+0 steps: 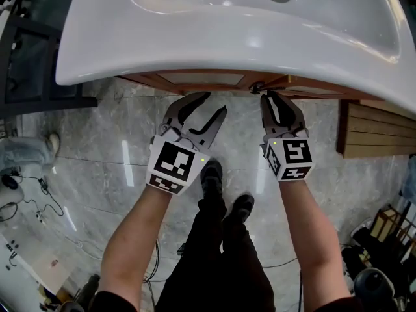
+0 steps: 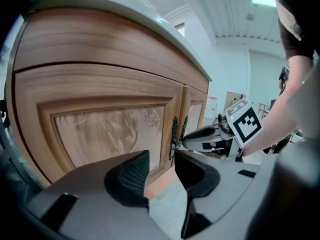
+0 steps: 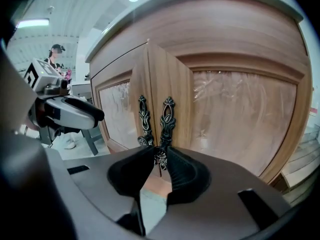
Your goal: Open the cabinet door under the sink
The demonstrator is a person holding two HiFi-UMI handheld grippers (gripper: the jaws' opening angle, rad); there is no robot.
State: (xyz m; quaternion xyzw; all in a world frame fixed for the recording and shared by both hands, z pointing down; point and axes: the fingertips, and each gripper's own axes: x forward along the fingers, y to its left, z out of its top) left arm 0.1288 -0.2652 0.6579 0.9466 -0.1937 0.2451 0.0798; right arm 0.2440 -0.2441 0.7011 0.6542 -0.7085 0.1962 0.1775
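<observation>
Right gripper (image 3: 160, 156) is clenched on the lower end of an ornate metal handle (image 3: 167, 116), its ribbed pads pinching the handle's tip from both sides. That handle belongs to the right-hand cabinet door (image 3: 240, 119), which sits directly below the sink (image 1: 97, 51), set back under its overhanging front rim. It looks shut, flush against its neighbour at the centre seam. Gripping low on the handle probably suits the downward-angled reach from in front of the sink and gives a firm hold for pulling the door outward.

Left gripper (image 2: 162, 171) is released, jaws wide apart with nothing between them. It hangs below the sink in front of the left-hand door (image 2: 110, 129), apparently kept clear so the right-hand door can swing. The second handle (image 3: 145, 116), just beside the gripped one, is untouched.
</observation>
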